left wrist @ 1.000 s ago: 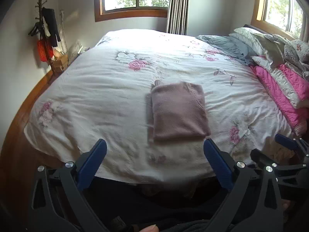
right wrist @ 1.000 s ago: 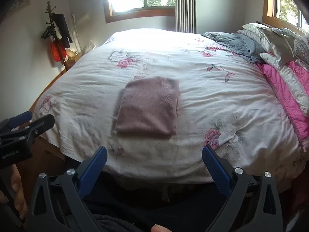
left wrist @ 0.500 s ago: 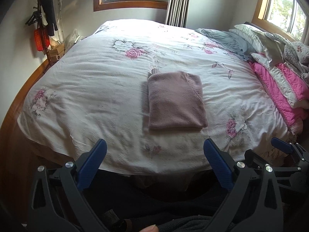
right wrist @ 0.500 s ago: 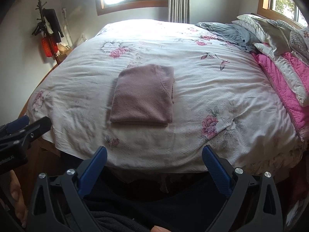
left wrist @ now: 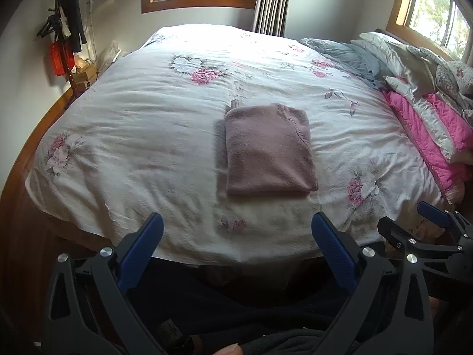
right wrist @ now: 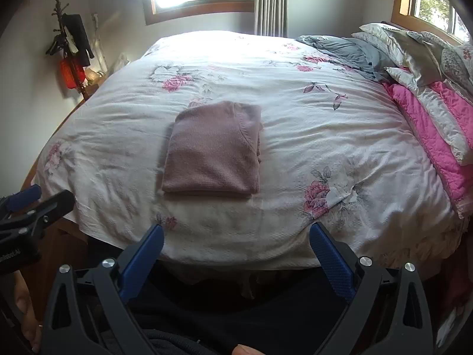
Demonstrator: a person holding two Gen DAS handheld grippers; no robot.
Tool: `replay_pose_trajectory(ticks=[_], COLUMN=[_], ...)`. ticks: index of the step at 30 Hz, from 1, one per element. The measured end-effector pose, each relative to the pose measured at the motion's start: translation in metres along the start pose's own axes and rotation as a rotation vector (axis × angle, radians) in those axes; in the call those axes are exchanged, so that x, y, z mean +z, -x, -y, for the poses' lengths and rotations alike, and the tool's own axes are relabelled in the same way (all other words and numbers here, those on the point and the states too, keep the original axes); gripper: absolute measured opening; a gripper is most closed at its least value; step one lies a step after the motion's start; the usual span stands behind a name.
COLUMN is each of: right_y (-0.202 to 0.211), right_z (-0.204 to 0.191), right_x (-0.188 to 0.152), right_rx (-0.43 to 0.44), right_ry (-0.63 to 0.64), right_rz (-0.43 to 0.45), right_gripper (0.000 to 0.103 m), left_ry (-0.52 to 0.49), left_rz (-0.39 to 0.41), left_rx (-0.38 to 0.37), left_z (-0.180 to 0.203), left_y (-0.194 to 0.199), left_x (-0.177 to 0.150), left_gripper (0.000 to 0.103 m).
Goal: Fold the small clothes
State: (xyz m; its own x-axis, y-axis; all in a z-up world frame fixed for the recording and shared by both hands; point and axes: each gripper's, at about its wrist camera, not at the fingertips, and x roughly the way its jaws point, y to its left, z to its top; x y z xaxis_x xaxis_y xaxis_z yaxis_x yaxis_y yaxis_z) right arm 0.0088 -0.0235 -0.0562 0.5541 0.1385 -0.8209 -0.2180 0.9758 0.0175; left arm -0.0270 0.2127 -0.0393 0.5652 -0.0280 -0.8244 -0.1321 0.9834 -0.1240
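Observation:
A mauve knit garment (left wrist: 267, 151) (right wrist: 214, 149) lies folded into a neat rectangle in the middle of the white floral bedspread (left wrist: 142, 124) (right wrist: 325, 136). My left gripper (left wrist: 236, 238) is held back off the near edge of the bed, open, with nothing between its blue pads. My right gripper (right wrist: 236, 241) is likewise open and empty, just short of the bed's near edge. Each gripper shows at the side of the other's view: the right one at the left wrist view's lower right, the left one at the right wrist view's lower left.
Pillows (left wrist: 414, 59) and a pink quilt (left wrist: 425, 136) are piled along the bed's right side, with a grey blanket (right wrist: 343, 50) behind. A coat rack with hanging items (left wrist: 63, 38) stands at the left wall. The wooden bed frame (left wrist: 26, 151) curves along the left.
Both grippers have pulled back and lifted slightly, so the bed and folded garment sit lower and farther in view. The garment has not moved and both grippers stay open.

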Motion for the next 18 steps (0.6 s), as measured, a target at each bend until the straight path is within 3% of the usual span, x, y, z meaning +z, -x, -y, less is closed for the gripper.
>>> replay_pose_trajectory(ticks=[18], right_y=[0.0003], right_z=[0.004], right_x=[0.0038], right_rx=[-0.018], right_ry=[0.014], right_rz=[0.011], right_gripper=[0.099], left_ry=[0.001], left_rz=[-0.007], left_rx=[-0.006], left_z=[0.0011], left_y=[-0.0007], left_x=[0.0009], left_gripper=[0.1])
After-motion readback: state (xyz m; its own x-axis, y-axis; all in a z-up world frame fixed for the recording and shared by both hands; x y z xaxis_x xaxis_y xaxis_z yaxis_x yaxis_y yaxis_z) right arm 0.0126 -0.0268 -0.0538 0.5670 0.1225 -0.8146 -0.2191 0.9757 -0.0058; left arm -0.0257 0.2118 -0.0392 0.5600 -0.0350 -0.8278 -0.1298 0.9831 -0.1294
